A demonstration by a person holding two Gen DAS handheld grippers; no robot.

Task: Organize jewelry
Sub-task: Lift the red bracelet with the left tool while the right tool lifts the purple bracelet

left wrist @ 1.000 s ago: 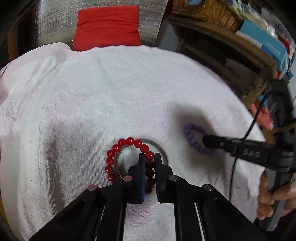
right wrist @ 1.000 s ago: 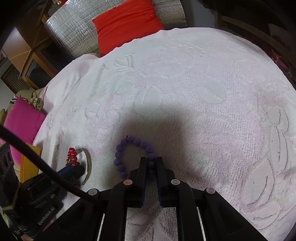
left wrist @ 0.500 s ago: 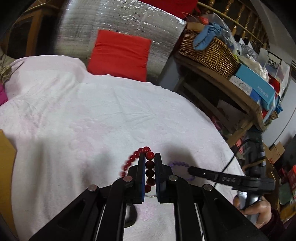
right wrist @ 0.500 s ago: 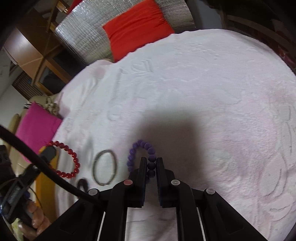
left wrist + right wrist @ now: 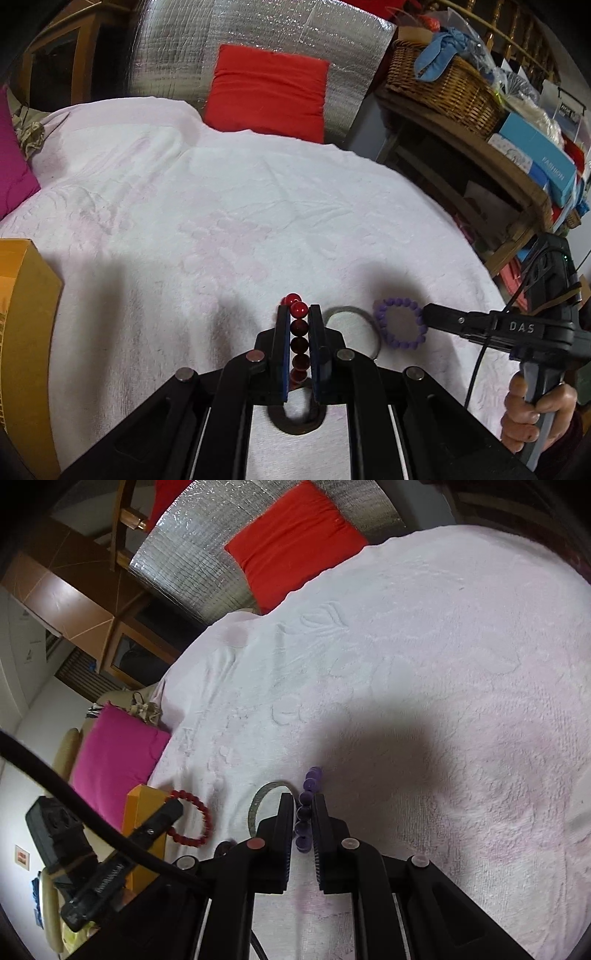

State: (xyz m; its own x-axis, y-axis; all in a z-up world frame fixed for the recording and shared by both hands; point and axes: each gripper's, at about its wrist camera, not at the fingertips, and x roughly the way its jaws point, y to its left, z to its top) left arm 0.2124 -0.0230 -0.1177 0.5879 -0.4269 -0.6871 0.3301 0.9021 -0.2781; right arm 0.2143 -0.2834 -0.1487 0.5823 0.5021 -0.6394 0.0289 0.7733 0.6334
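Left tongs [image 5: 299,314] clenched on red bead bracelet [image 5: 298,341], held above white towel [image 5: 221,221]. Right tongs [image 5: 303,805] clenched on purple bead bracelet [image 5: 304,812], beside silver bangle [image 5: 260,801].

Much of the red bead bracelet [image 5: 298,341] is being hidden in the left wrist view, only the beads between the pads of the left gripper [image 5: 299,314] being shown. The metal bangle [image 5: 364,325] is being partly covered by that gripper's body. A dark ring-shaped object [image 5: 295,424] below the fingers is being largely masked, and what it is cannot be told. The purple bead bracelet [image 5: 306,808] is being seen edge-on in the right wrist view, its lower part being hidden behind the right gripper [image 5: 300,801]. The yellow box [image 5: 22,317] is being cut off at the left edge, and the person's hand [image 5: 535,413] at the lower right.
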